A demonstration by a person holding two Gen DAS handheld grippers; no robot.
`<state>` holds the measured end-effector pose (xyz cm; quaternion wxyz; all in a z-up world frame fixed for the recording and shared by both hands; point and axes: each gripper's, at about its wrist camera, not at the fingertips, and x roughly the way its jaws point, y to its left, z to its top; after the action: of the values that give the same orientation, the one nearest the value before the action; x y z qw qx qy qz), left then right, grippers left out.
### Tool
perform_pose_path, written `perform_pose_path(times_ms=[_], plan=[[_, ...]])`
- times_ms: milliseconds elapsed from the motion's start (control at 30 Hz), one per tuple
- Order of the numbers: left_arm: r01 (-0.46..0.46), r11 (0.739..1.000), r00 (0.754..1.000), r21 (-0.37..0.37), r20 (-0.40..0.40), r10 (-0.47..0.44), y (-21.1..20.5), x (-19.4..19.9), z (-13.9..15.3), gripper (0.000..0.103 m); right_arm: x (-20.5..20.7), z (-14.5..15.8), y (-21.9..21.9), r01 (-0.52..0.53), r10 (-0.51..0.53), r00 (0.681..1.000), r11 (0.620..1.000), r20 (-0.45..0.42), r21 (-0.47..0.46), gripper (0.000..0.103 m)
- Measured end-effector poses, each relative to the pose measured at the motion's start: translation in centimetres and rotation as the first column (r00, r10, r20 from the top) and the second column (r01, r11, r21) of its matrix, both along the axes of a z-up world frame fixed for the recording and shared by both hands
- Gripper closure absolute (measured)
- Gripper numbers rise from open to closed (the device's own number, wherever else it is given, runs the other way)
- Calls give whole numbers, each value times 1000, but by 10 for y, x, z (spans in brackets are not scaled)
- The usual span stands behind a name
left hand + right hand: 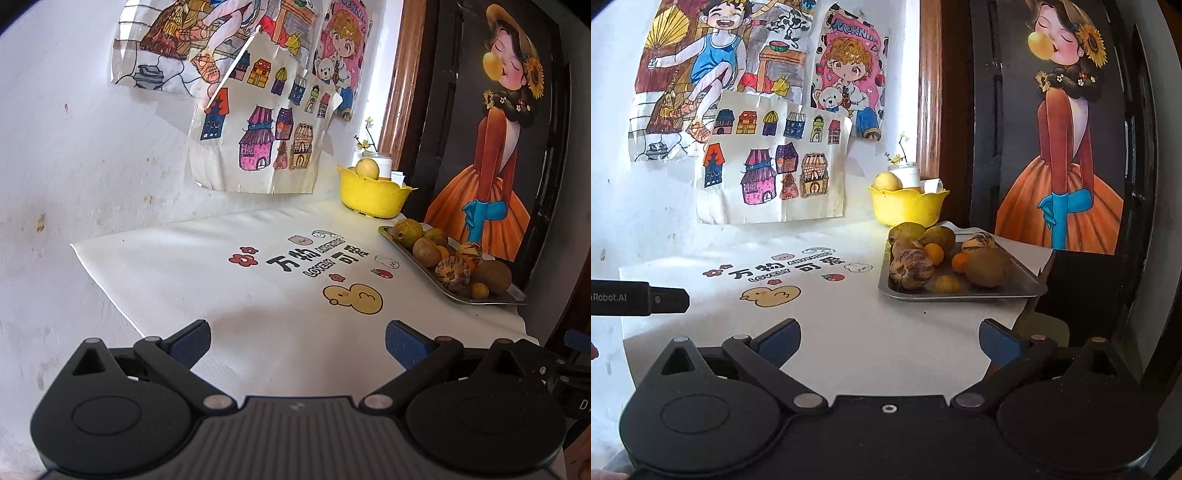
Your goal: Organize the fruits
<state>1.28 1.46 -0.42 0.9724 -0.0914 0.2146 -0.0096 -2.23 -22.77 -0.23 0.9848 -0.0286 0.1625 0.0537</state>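
Observation:
A metal tray (1015, 288) at the table's right edge holds several fruits: a striped melon (910, 271), a kiwi (988, 267), small oranges (934, 253) and greenish-brown fruits. It also shows in the left wrist view (413, 262). Behind it a yellow bowl (908, 206) holds a yellow fruit (888, 181); the bowl also shows in the left wrist view (373, 195). My left gripper (297, 345) is open and empty over the white mat, left of the tray. My right gripper (890, 343) is open and empty, in front of the tray.
A white printed mat (221, 280) covers the table. Children's drawings (768, 158) hang on the wall behind. A white jar with flowers (905, 171) stands behind the bowl. A dark painted panel (1060, 147) stands at the right. The left gripper's body (639, 297) shows at the right wrist view's left edge.

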Motion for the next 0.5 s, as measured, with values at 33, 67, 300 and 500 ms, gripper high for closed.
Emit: perform_pose_path(times_ms=[33, 67, 300, 500], plan=[[-2, 1000, 1000, -1, -1, 2, 0, 0, 0, 0, 0, 0, 0, -1, 1, 1000, 1000, -2, -2, 1], [-2, 1000, 1000, 0, -2, 2, 0, 0, 0, 0, 1, -1, 0, -1, 1, 1000, 1000, -5, -3, 1], [1, 1000, 1000, -1, -4, -1, -1, 0, -1, 0, 1, -1, 0, -4, 4, 1000, 1000, -5, -4, 1], [4, 1000, 1000, -5, -4, -4, -2, 0, -1, 0, 0, -1, -1, -1, 1, 1000, 1000, -4, -3, 1]])
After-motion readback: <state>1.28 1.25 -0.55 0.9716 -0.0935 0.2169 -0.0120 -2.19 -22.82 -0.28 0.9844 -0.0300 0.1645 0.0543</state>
